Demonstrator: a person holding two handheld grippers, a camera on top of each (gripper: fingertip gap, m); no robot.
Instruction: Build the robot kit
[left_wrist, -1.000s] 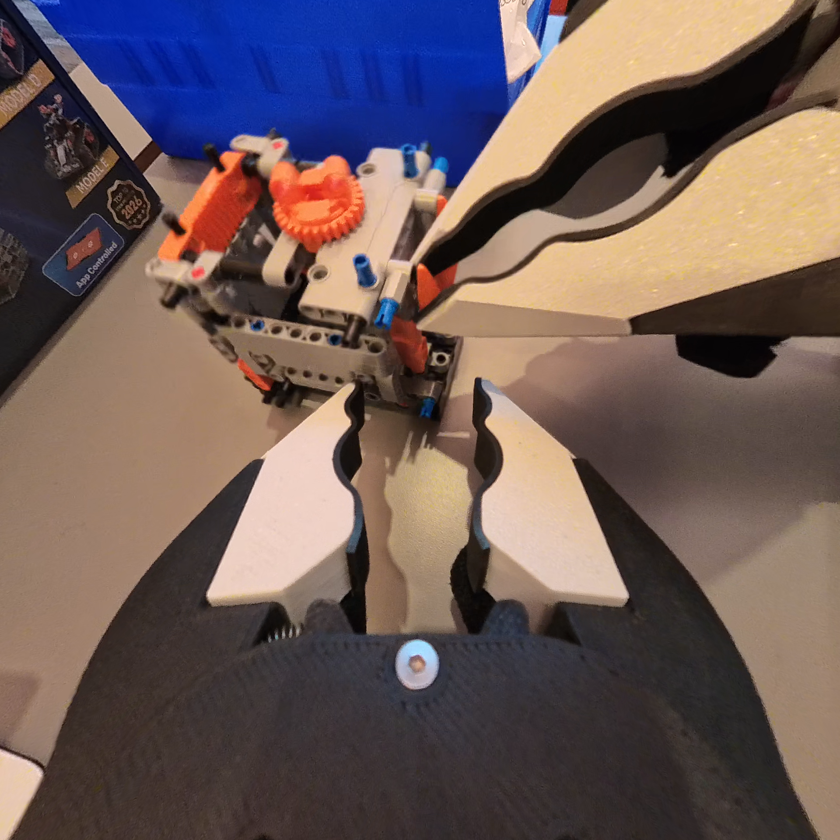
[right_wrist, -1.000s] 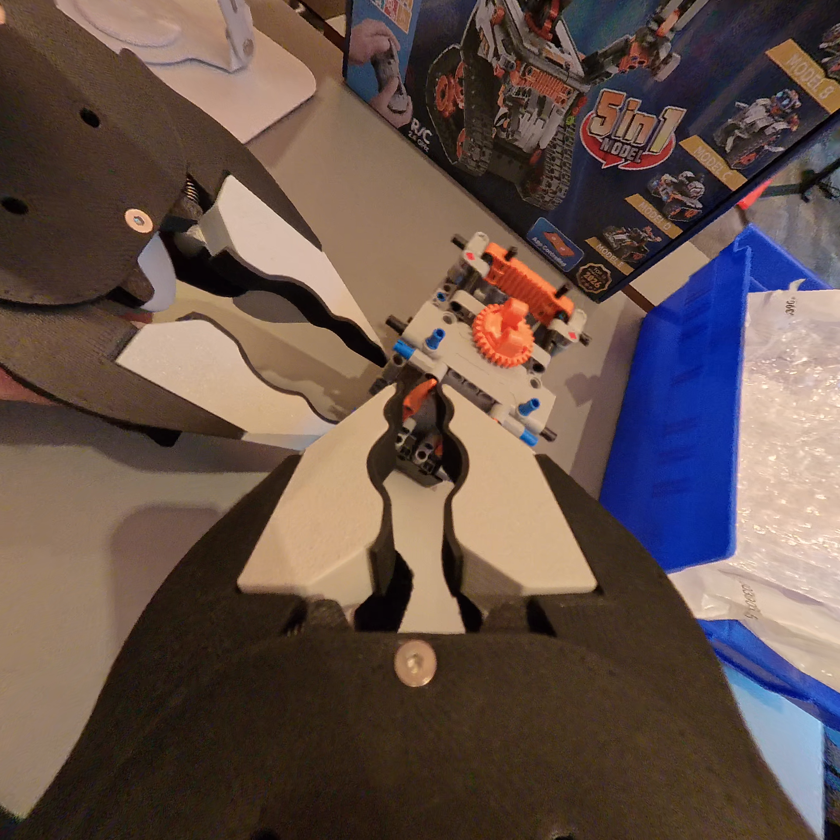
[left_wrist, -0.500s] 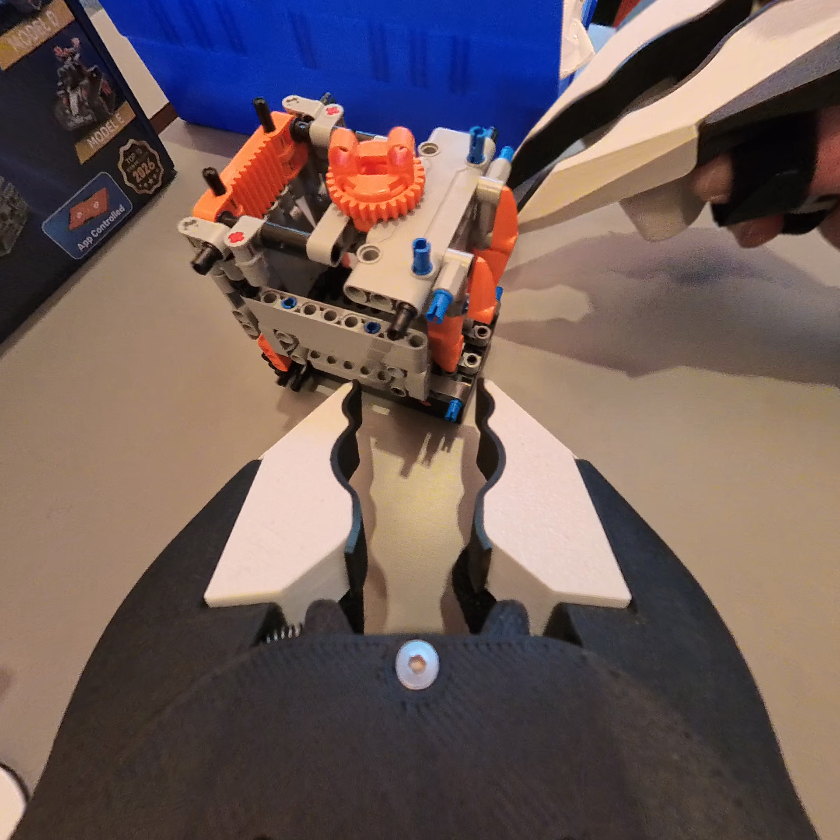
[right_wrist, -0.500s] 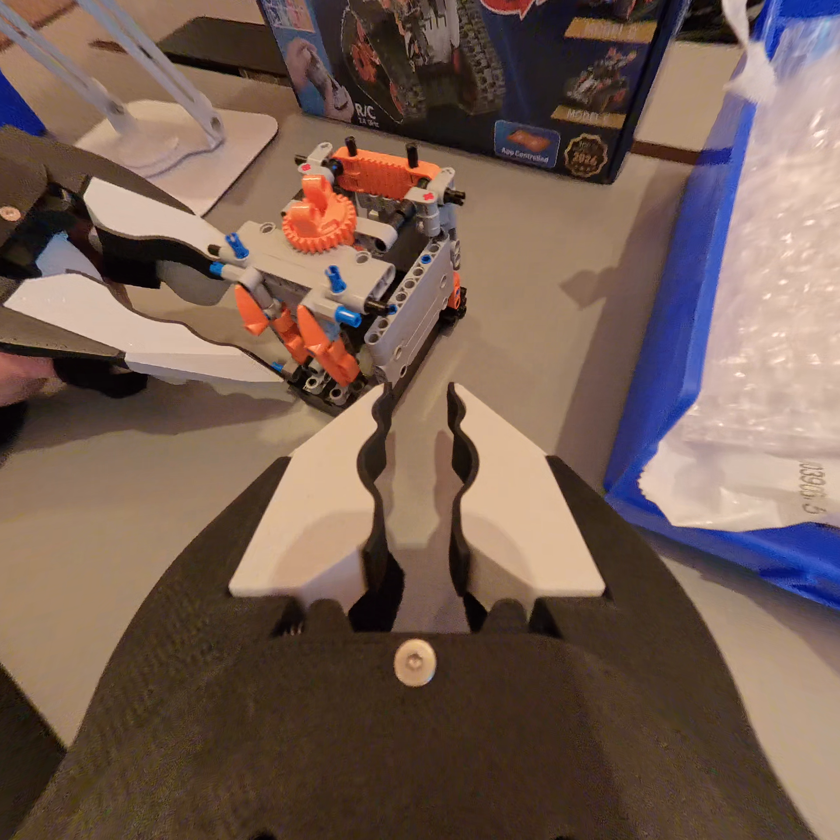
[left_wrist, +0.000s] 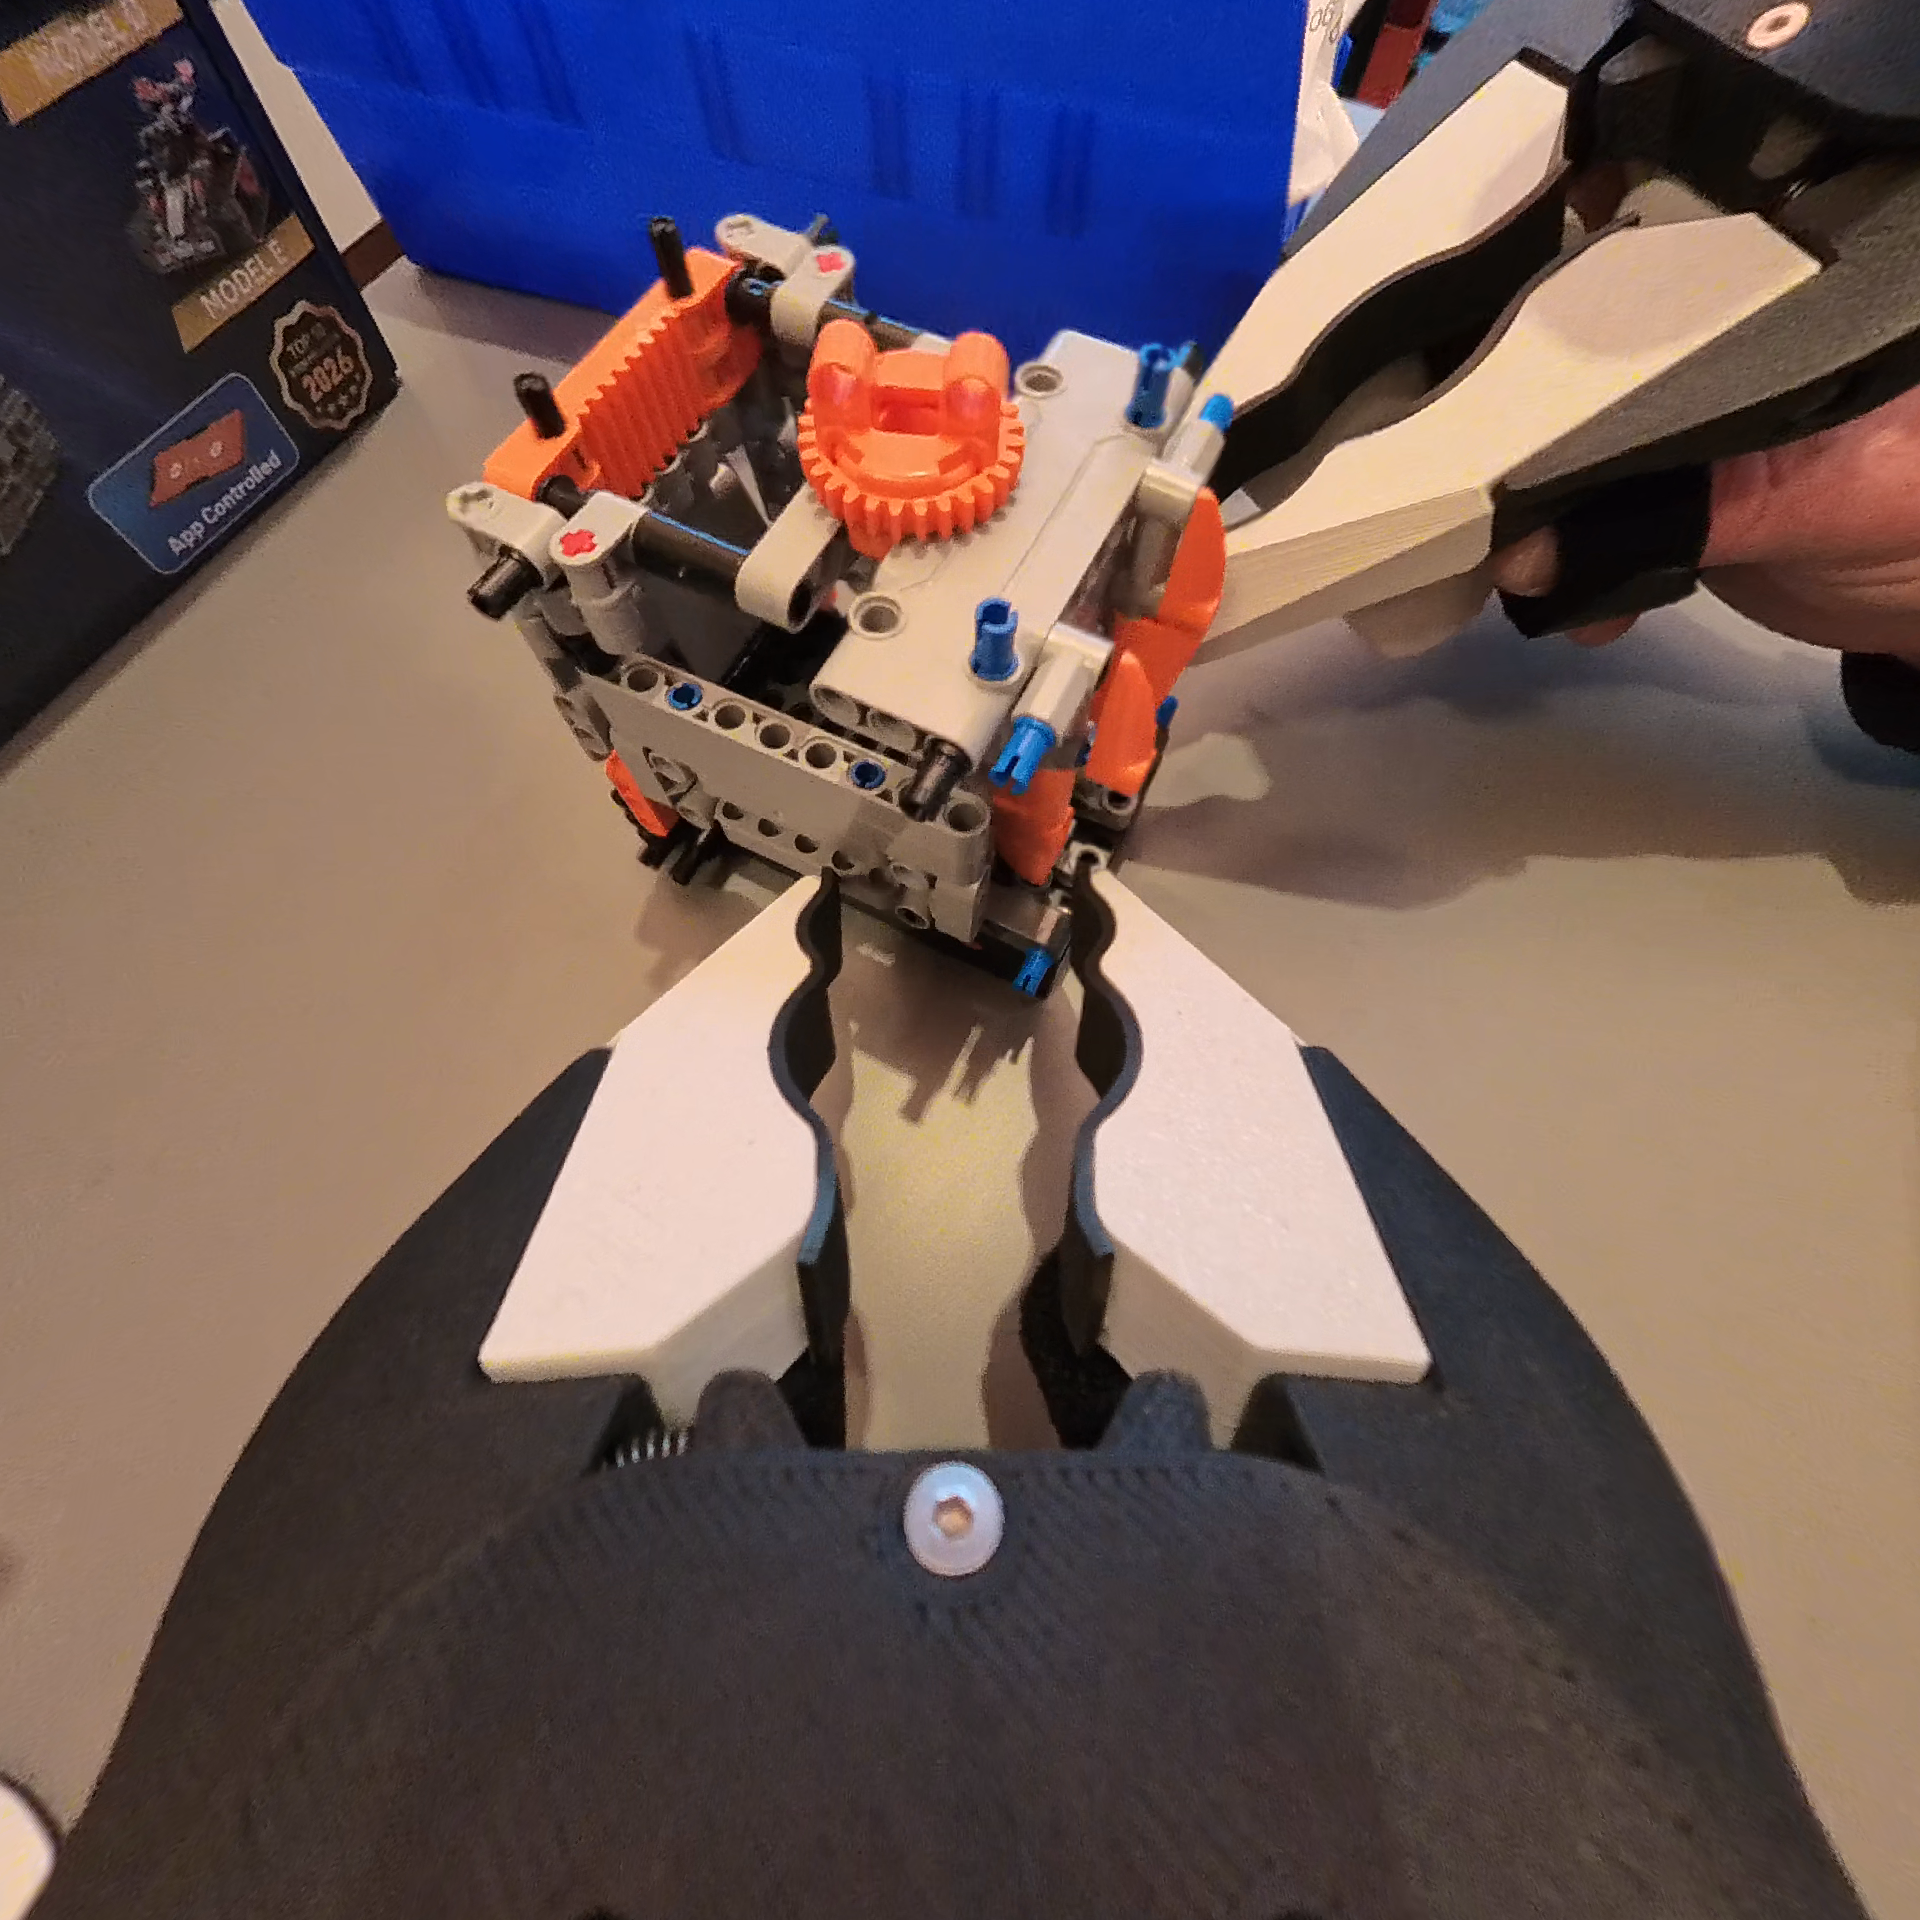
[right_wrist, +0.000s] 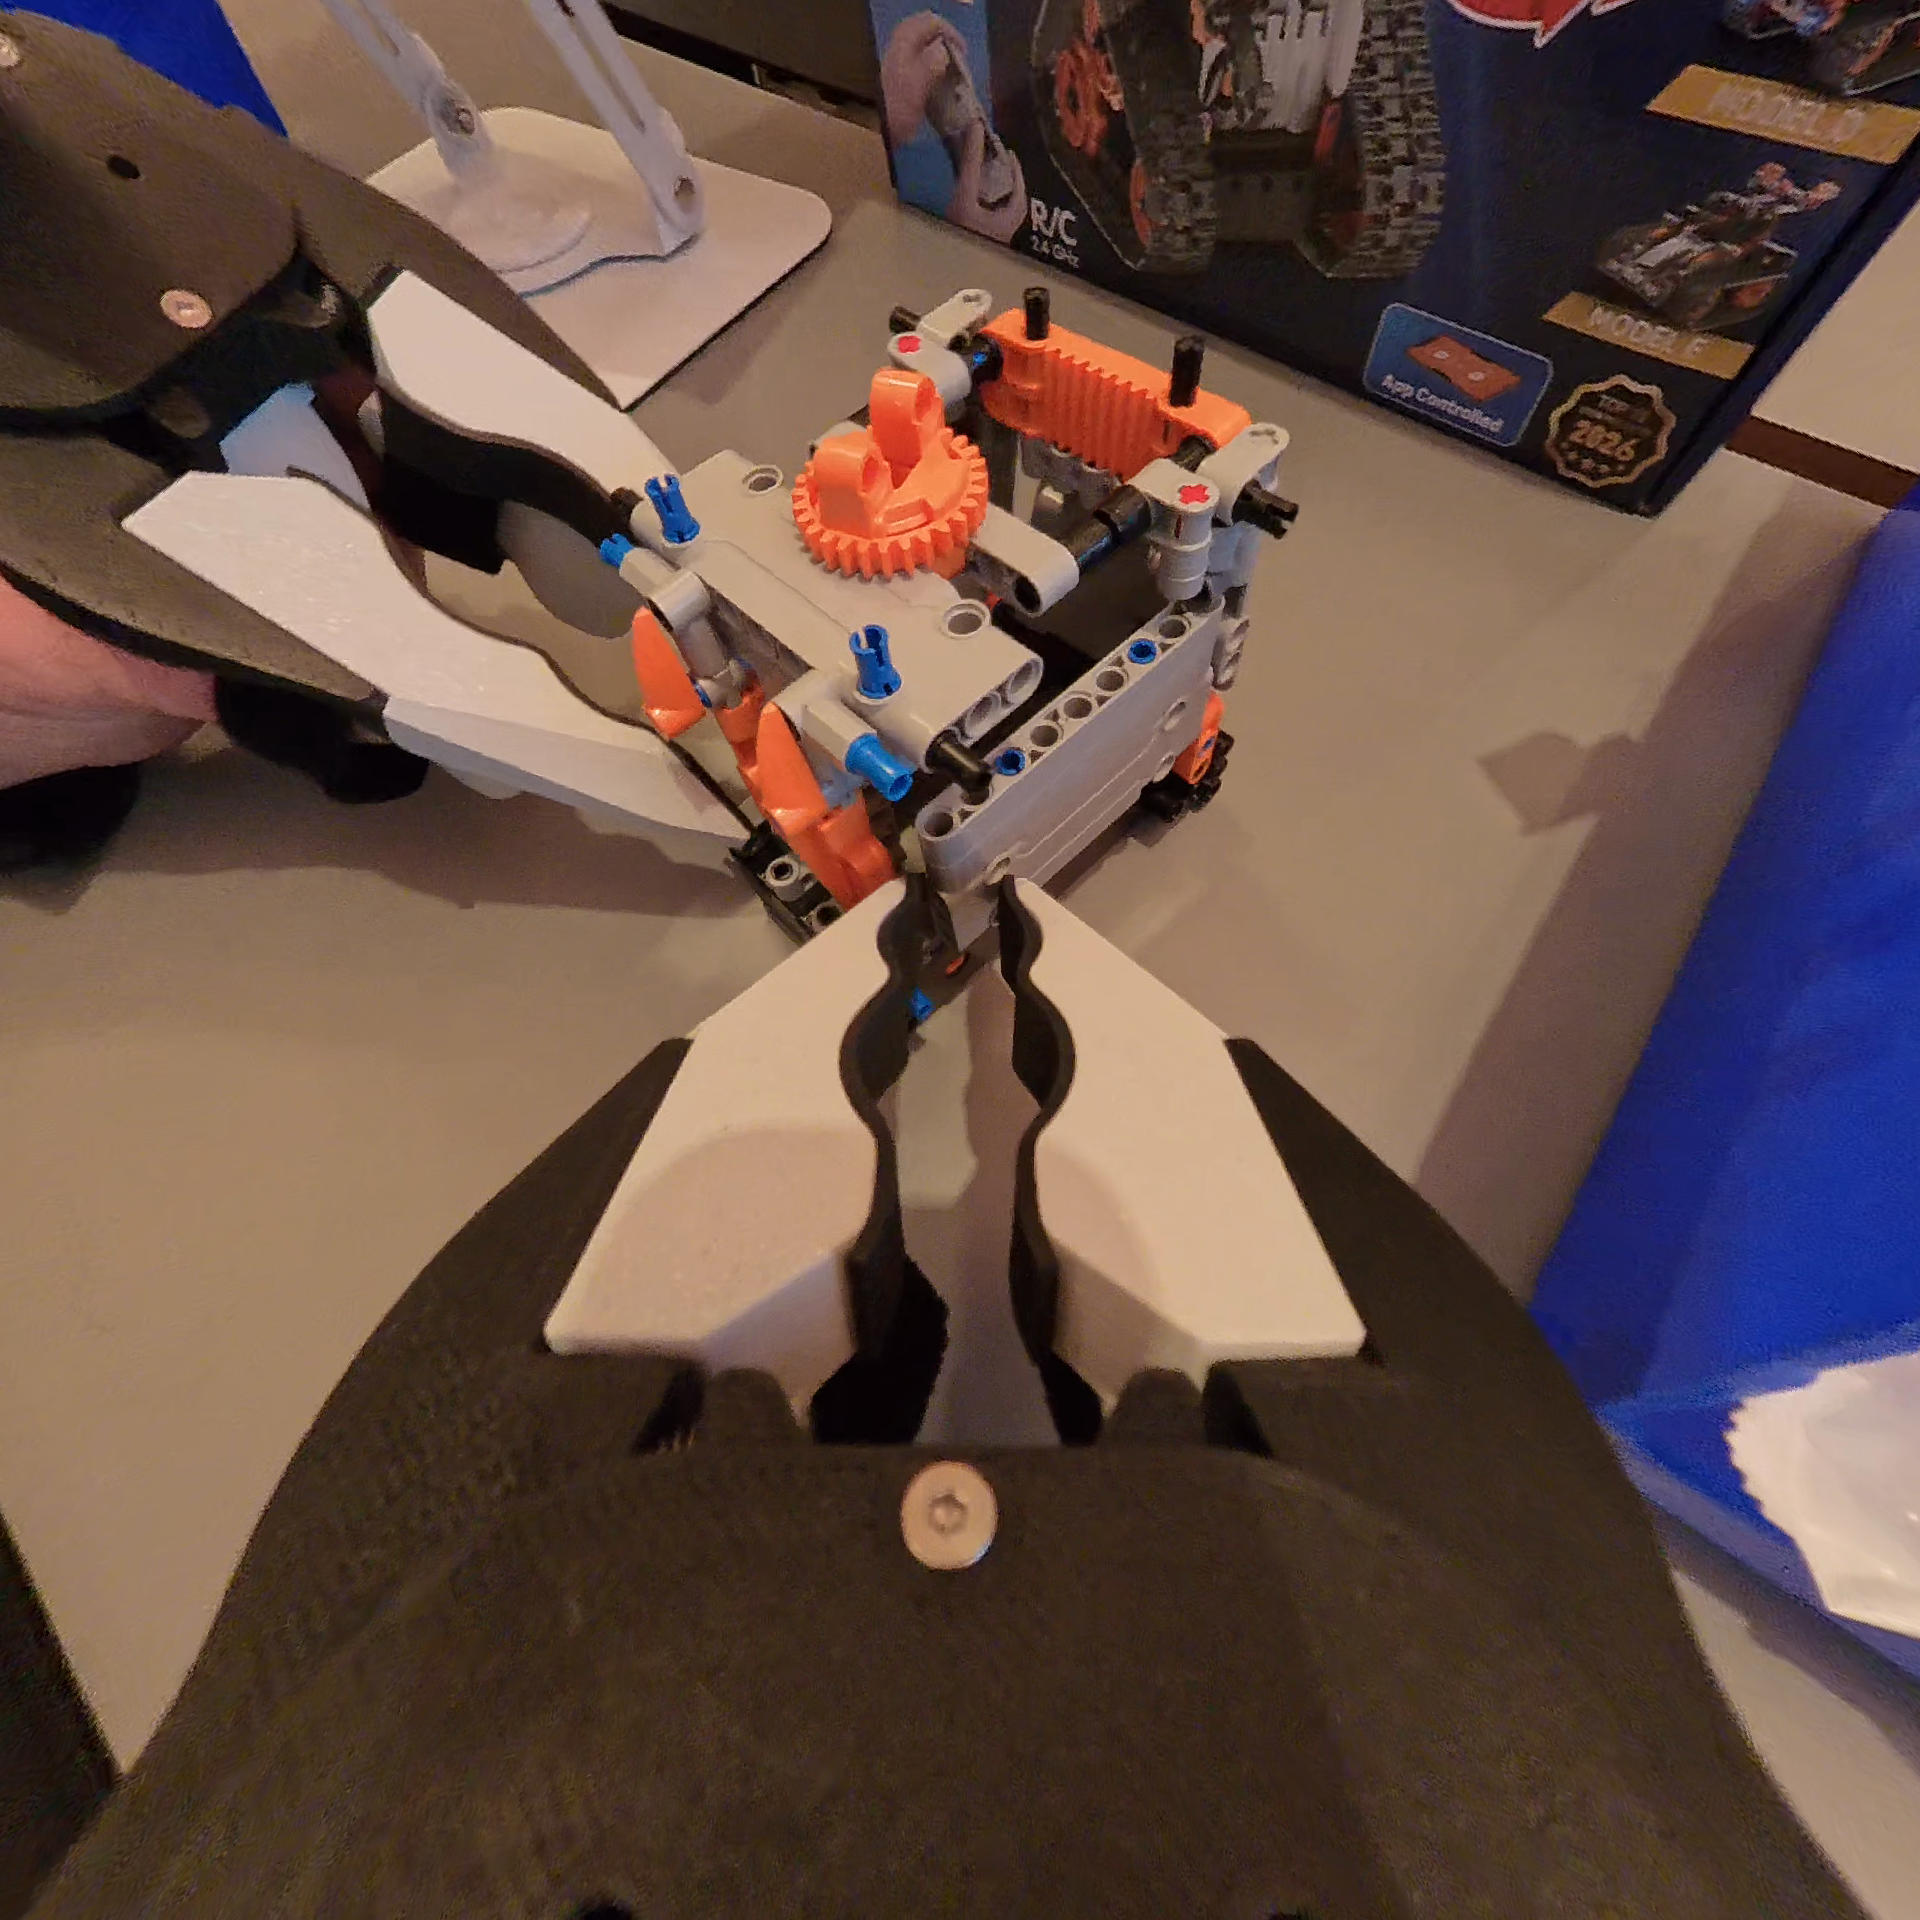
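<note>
My left tool (left_wrist: 951, 894) gapes at the brick model's (left_wrist: 914, 623) base; my right tool (right_wrist: 954, 896) narrowly straddles its corner, and I cannot tell if it is clamped.

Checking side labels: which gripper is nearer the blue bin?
Right. The right gripper sits beside the blue bin, tips at the brick model; the left gripper is across the model from it.

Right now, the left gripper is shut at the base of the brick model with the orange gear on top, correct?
No: the left gripper is open at the base of the brick model with the orange gear on top. The left wrist view shows it.
</note>
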